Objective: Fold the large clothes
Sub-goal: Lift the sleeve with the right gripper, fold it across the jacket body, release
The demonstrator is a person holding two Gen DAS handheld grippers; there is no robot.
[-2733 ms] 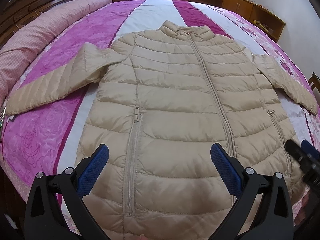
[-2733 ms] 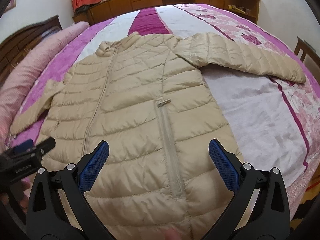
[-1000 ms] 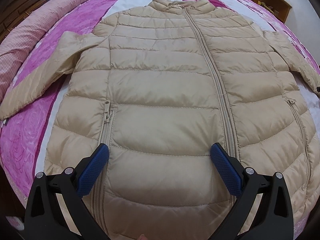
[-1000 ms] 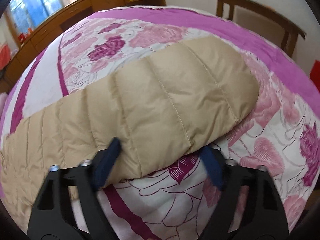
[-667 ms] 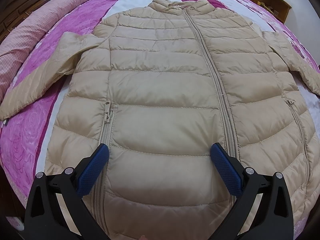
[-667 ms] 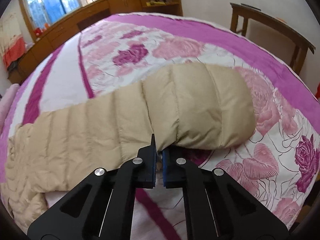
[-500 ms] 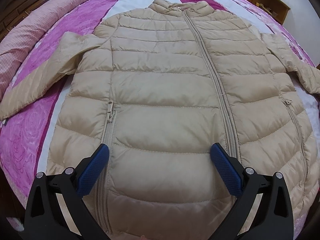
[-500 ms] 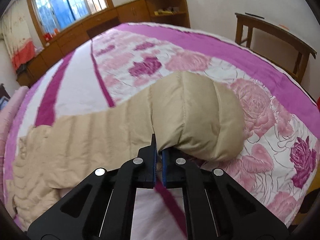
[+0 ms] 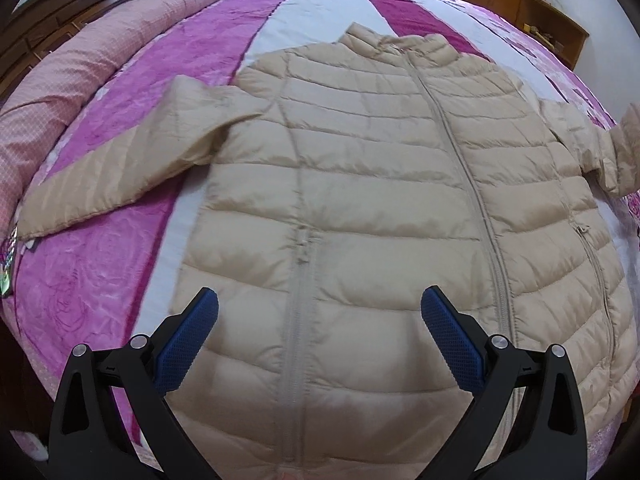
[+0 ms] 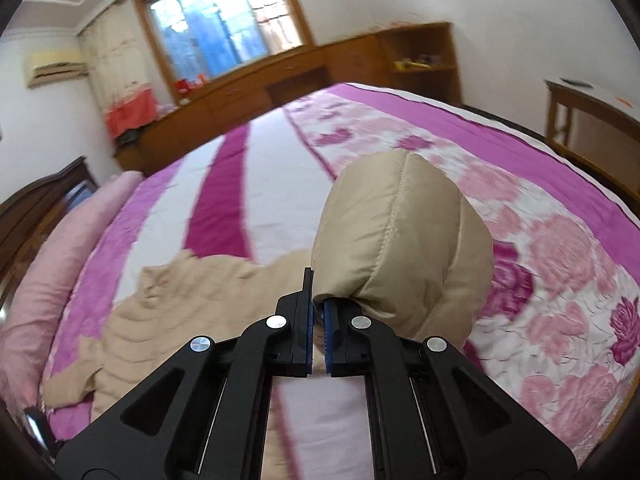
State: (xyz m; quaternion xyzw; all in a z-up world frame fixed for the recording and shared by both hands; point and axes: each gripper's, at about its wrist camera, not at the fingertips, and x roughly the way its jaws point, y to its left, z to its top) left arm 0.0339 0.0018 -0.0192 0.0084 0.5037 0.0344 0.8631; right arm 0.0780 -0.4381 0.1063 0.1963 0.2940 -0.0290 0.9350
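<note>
Beige and quilted, the jacket [image 9: 384,208] lay zipped and face up on the pink bedspread [image 9: 100,264], collar toward the far side, its long axis running straight away from my left gripper [image 9: 320,332]. That gripper hung above the hem with its blue pads wide apart, holding nothing. One sleeve [image 9: 120,172] stretched flat to the left; at the right edge the other sleeve [image 9: 624,152] stood lifted off the bed. In the right wrist view, my right gripper [image 10: 318,328] was clamped tight on that sleeve's cuff [image 10: 400,240], raised above the bedspread, with the jacket's body low and to the left. I judged the fold had to carry leftward, across the zip.
</note>
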